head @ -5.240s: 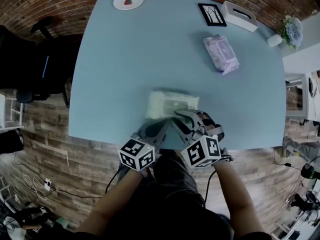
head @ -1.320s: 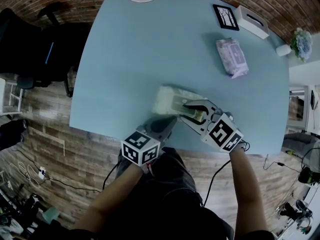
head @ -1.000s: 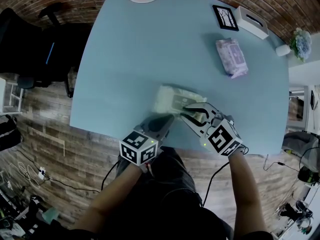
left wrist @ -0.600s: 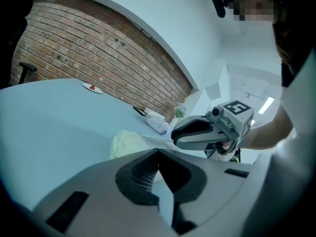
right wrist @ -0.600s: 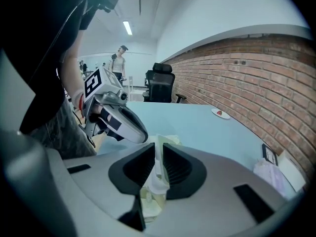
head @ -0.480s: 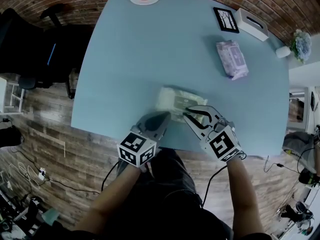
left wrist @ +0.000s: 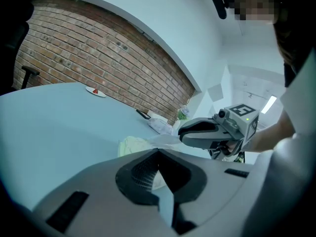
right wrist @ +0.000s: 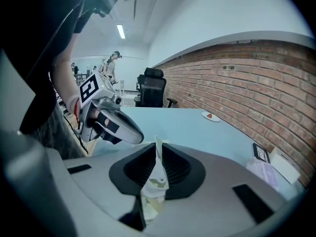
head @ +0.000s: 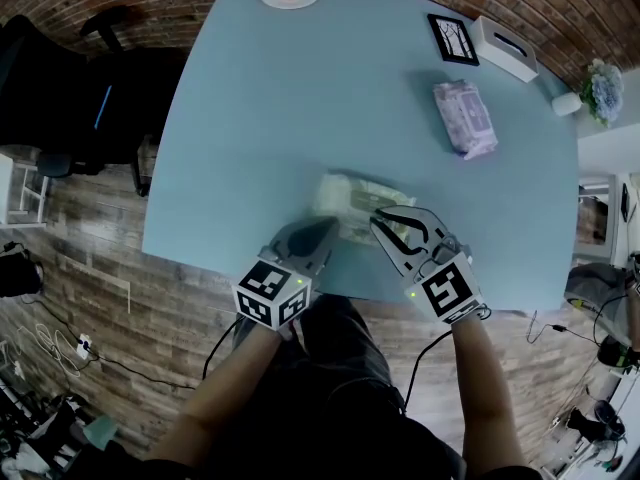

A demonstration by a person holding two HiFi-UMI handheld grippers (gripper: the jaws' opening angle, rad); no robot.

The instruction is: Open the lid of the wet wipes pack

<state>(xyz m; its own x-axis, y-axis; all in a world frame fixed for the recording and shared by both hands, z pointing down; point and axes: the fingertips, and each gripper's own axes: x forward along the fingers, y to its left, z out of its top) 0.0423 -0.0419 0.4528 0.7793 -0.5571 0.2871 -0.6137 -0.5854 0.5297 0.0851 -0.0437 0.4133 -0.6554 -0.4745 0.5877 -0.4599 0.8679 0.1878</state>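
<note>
Right gripper (right wrist: pixel 157 158) first: its jaws have just been closing and now pinch a thin pale flap (right wrist: pixel 158 177), which I read as the peel-back lid of the wet wipes pack (head: pixel 350 198). The pack lies low in the centre of the head view, near the front edge of the blue table (head: pixel 300 98), with both grippers at its near side. Left gripper (left wrist: pixel 159 154) has its jaws together with nothing between them. Its tips sit at the pack's lower left end, and I cannot tell whether they press on it or only stand beside it.

I judge the step in hand to be the grasp on the lid, with the peel barely begun. Next I would draw the flap up and back across the pack while the left gripper steadies the body, so the pack does not lift with it.

How far the lid has come away is hard to make out. The right gripper covers that end in the head view, and its own view shows the flap edge-on.
</note>
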